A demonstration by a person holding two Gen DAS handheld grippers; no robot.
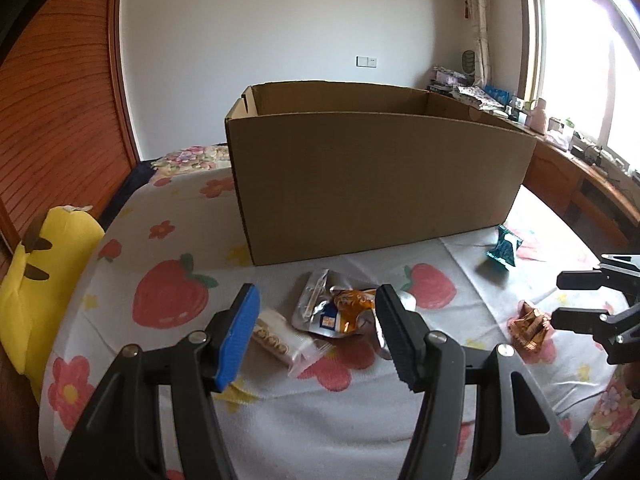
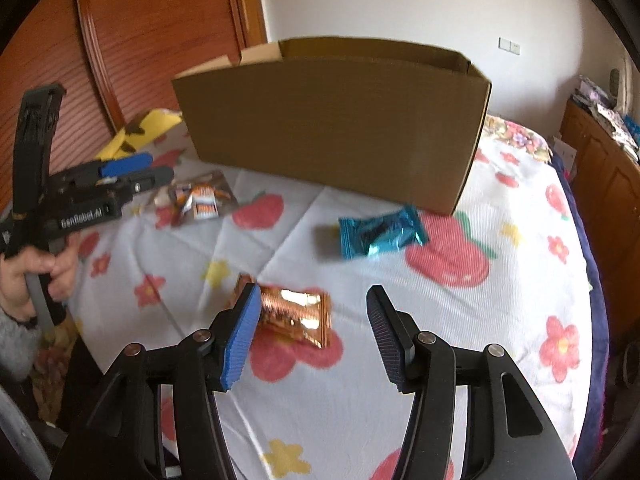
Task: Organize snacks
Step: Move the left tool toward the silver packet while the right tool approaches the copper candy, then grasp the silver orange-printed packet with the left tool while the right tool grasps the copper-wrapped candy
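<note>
An open cardboard box point(image 1: 380, 184) point(image 2: 332, 128) stands on the flowered bedspread. In front of it lie a silver-and-orange pouch point(image 1: 336, 312) point(image 2: 202, 200) and a clear bag of round biscuits point(image 1: 280, 340). My left gripper point(image 1: 316, 336) point(image 2: 156, 170) hangs open just above these two, touching neither. A copper foil packet point(image 2: 296, 314) point(image 1: 528, 326) lies further right; my right gripper point(image 2: 312, 332) point(image 1: 558, 300) is open over it, its blue pad at the packet's left end. A teal wrapper point(image 2: 378, 234) point(image 1: 505, 249) lies near the box's right corner.
A yellow plush toy point(image 1: 36, 280) point(image 2: 140, 132) lies at the bed's left edge by a wooden sliding door point(image 1: 52, 100). A cluttered wooden desk point(image 1: 576, 160) runs under the window on the right. A hand point(image 2: 36, 276) holds the left gripper's handle.
</note>
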